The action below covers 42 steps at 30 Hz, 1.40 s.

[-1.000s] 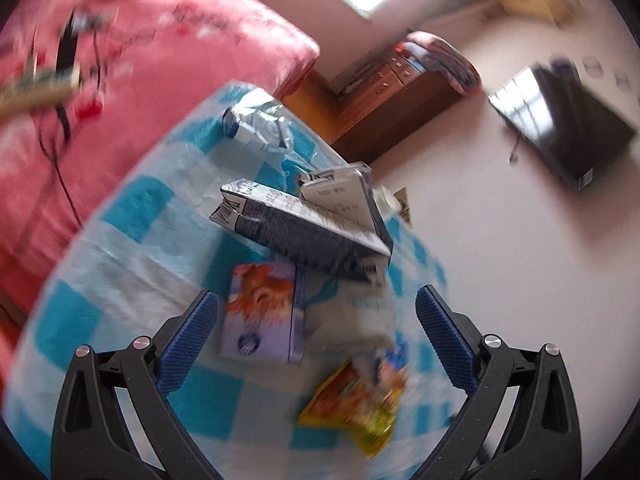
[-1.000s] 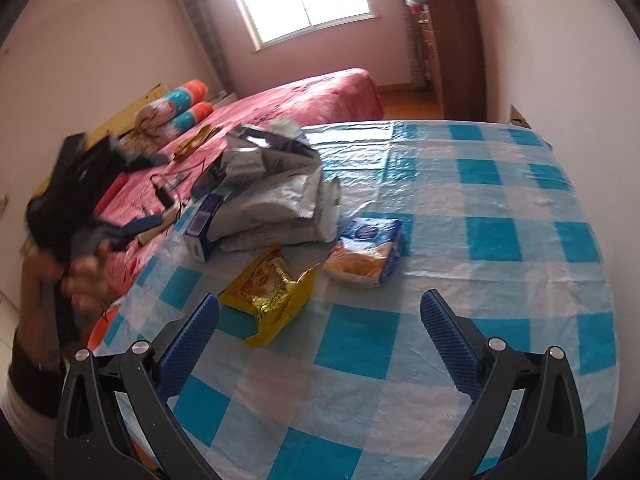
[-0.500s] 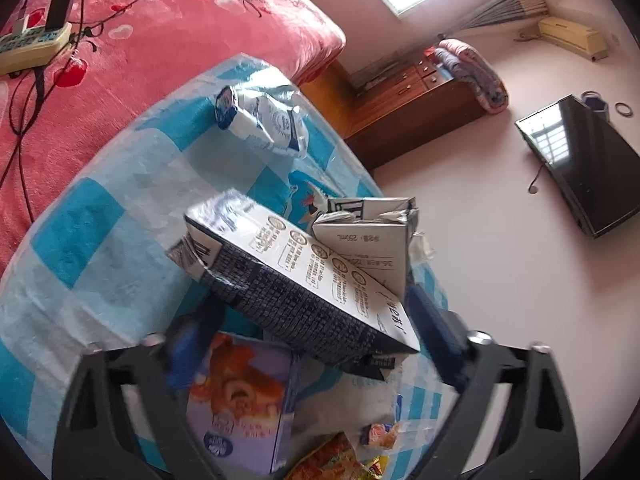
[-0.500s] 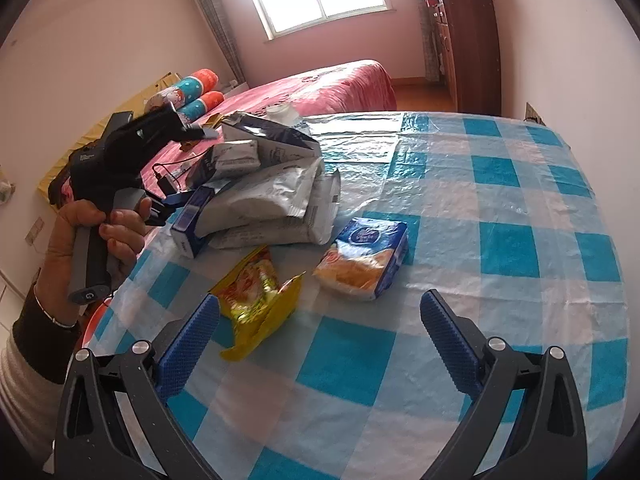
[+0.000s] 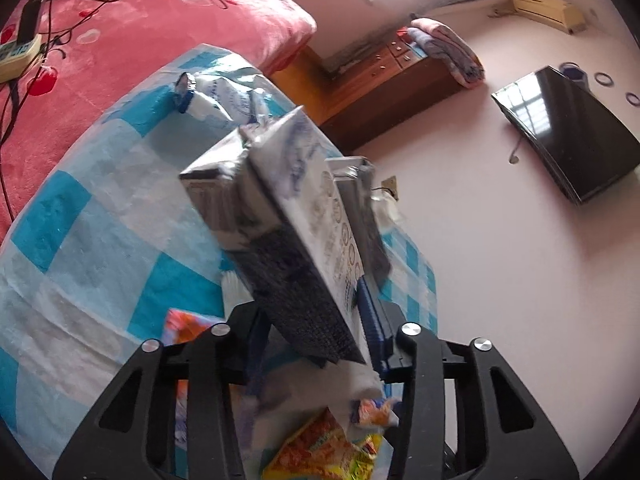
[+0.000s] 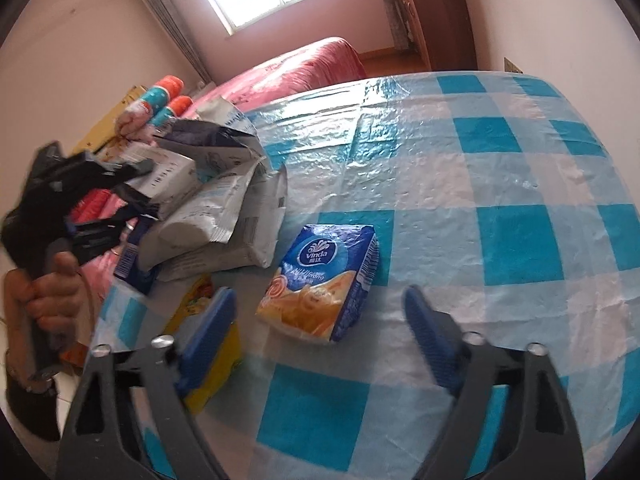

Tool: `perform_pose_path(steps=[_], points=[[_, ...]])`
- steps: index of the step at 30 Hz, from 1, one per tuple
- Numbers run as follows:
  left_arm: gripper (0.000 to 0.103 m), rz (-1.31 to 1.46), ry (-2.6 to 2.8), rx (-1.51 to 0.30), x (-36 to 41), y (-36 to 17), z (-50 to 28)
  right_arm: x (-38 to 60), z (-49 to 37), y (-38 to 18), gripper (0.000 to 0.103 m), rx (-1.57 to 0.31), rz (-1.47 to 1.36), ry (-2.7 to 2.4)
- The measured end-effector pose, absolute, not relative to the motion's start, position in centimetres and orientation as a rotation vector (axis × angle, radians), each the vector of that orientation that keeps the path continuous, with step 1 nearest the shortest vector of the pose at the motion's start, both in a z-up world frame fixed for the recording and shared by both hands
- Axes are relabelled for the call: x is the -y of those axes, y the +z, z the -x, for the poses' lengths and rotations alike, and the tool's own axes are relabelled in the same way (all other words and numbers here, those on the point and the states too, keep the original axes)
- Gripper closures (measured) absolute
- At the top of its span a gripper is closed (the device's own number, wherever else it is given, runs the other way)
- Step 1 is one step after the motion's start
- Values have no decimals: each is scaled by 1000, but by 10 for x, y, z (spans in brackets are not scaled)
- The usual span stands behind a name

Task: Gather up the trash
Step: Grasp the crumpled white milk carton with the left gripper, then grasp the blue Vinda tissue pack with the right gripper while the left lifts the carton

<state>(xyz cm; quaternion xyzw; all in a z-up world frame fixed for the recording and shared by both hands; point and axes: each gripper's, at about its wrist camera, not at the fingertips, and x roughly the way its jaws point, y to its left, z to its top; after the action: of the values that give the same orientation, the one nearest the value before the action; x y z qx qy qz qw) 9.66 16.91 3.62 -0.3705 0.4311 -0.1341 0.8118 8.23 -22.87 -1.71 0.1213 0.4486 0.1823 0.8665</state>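
My left gripper [image 5: 312,312] is closing, and its blue pads press the sides of a dark-and-white drink carton [image 5: 288,216], which tilts upward out of the jaws. A smaller white carton [image 5: 356,200] leans against it. From the right wrist view, a hand [image 6: 52,292] holds that left gripper [image 6: 80,208] at the trash pile. My right gripper [image 6: 320,300] hovers low over the table with its jaws closing. A blue-and-orange tissue pack [image 6: 320,276] lies between and just ahead of its fingertips, untouched. A yellow snack wrapper [image 6: 208,344] lies under the right gripper's left finger.
The table [image 6: 500,200] wears a blue-and-white checked plastic cloth. White pouch bags [image 6: 208,216] are heaped at its left side, and a crumpled white-blue bag [image 5: 216,96] lies farther off. A pink bed [image 5: 120,40] with a power strip [image 5: 16,56] borders the table. A dresser [image 5: 384,76] and a television [image 5: 568,128] stand along the walls.
The left jaws closed from wide apart onto the carton, which tipped up on end. The right gripper came forward and down toward the tissue pack, and its jaws narrowed.
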Motion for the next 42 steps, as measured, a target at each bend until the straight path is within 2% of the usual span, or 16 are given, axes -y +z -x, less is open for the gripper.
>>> perform_pose_path(steps=[4, 9, 19, 28, 36, 42], points=[[70, 772, -332, -911, -165, 45, -78, 219, -89, -20, 21, -941, -220, 357], [70, 741, -375, -916, -156, 53, -58, 206, -92, -22, 22, -925, -147, 321], [70, 667, -436, -903, -137, 63, -18, 202, -77, -26, 51, -893, -20, 259], [70, 569, -443, -889, -129, 71, 18, 215, -57, -23, 63, -885, -72, 273], [70, 501, -439, -897, -124, 65, 46, 220, -34, -19, 68, -886, -71, 278], [70, 478, -449, -901, -124, 62, 68, 228, -7, -20, 65, -943, -80, 347]])
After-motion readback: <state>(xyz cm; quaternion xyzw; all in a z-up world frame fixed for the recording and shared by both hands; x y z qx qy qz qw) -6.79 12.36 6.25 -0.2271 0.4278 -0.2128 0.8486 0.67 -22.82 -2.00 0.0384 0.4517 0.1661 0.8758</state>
